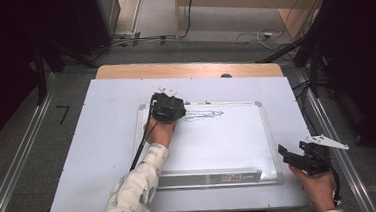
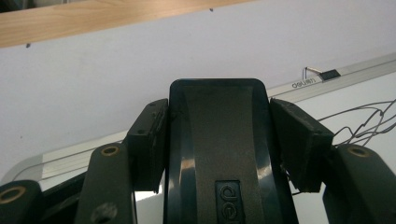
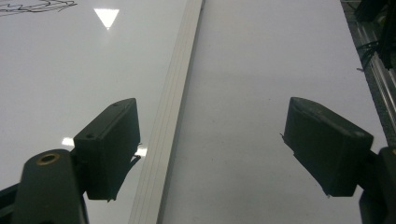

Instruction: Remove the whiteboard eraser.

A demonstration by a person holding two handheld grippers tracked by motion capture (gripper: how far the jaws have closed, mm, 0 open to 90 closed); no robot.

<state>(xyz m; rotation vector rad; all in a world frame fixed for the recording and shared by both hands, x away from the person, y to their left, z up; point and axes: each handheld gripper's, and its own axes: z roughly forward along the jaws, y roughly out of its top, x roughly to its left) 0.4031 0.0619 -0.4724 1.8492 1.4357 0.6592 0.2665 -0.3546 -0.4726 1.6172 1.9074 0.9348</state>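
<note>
Nearest the high view, the person's patterned sleeve (image 1: 132,195) comes in from the near edge and reaches to the left gripper (image 1: 168,106), which sits over the far left corner of the whiteboard (image 1: 218,144). Largest of all, the table (image 1: 183,70) carries a white sheet (image 1: 103,142), and the whiteboard lies flat on that sheet, its silver frame running all round and a tray along its near edge. On the board's far part, just right of the left gripper, are scribbles (image 1: 204,116) in thin lines. In the left gripper view, the left gripper (image 2: 219,140) is clenched on a black eraser (image 2: 219,154): its pads press against the eraser's two sides, and the eraser stands between them over the board's far edge, with the scribbles (image 2: 369,121) close by at the right. At the near right of the table, off the board's near right corner, the right hand (image 1: 318,187) holds the right gripper (image 1: 300,158). In the right gripper view, the right gripper (image 3: 210,149) is released, its jaws wide apart with nothing between them, over the board's frame (image 3: 173,112).
</note>
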